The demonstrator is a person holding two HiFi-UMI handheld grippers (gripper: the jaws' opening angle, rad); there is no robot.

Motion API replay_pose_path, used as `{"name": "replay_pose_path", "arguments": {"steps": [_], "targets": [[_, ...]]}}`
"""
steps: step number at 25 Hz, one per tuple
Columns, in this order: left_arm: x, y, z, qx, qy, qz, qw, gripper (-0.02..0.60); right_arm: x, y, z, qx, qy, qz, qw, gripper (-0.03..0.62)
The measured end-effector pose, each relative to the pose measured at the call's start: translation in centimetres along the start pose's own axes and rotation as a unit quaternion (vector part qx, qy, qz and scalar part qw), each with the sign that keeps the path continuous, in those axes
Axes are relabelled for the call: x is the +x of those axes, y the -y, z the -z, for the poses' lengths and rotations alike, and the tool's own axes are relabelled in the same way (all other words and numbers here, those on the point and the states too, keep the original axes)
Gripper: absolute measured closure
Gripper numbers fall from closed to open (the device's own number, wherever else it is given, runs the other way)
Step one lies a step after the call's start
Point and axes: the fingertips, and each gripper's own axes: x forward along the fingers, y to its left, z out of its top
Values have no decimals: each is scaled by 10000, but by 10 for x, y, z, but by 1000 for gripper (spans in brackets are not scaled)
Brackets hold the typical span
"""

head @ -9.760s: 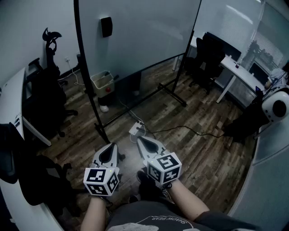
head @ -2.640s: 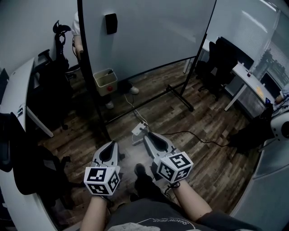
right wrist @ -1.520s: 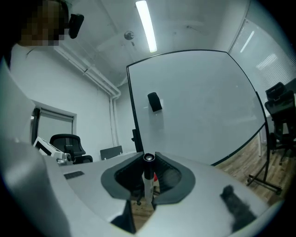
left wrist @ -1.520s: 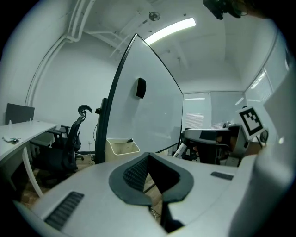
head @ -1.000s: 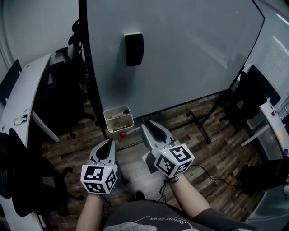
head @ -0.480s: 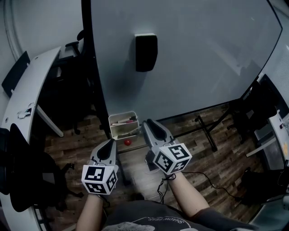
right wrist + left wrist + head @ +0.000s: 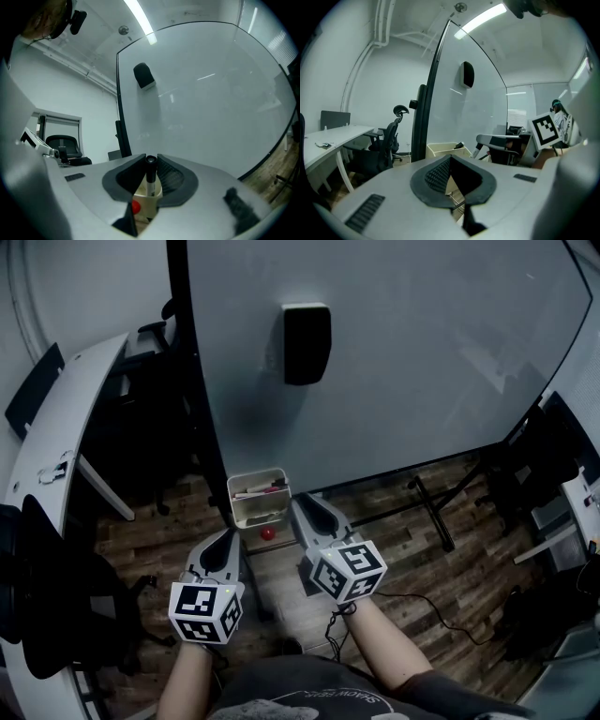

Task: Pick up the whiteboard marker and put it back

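A whiteboard marker (image 7: 150, 177) with a black cap stands upright between the pads of my right gripper (image 7: 150, 163), which is shut on it. In the head view the right gripper (image 7: 302, 503) points at a cream box (image 7: 246, 512) hanging at the whiteboard's (image 7: 422, 362) lower left corner; the held marker is hidden there. The box holds a few more markers (image 7: 262, 490), and a red round thing (image 7: 268, 533) sits just below it. My left gripper (image 7: 229, 540) hangs lower left of the box, jaws shut and empty. The box (image 7: 438, 150) shows ahead in the left gripper view.
A black eraser (image 7: 307, 343) sticks to the whiteboard above the box. The board's black frame post (image 7: 199, 409) rises at left, its feet (image 7: 431, 512) spread on the wood floor. A white desk (image 7: 66, 437) and dark office chairs (image 7: 141, 427) stand left; a cable (image 7: 412, 601) trails right.
The whiteboard and its box have come closer and now lie right ahead of the grippers. The right gripper has sunk a little toward the box, still holding the marker.
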Motion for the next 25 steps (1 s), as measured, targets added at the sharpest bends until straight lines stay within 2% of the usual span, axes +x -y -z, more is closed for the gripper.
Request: {"name": "replay_pose_path", "arguments": {"steps": [13, 20, 25], "targets": [[-20, 6, 3, 8, 52, 139, 9999, 568, -19, -1, -4, -236, -50, 343, 9991, 496], [-42, 20, -4, 51, 177, 286, 9994, 568, -53, -12, -27, -211, 245, 506, 9982, 488], [-63, 36, 0, 55, 182, 451, 9988, 569, -86, -29, -26, -189, 294, 615, 9975, 490]]}}
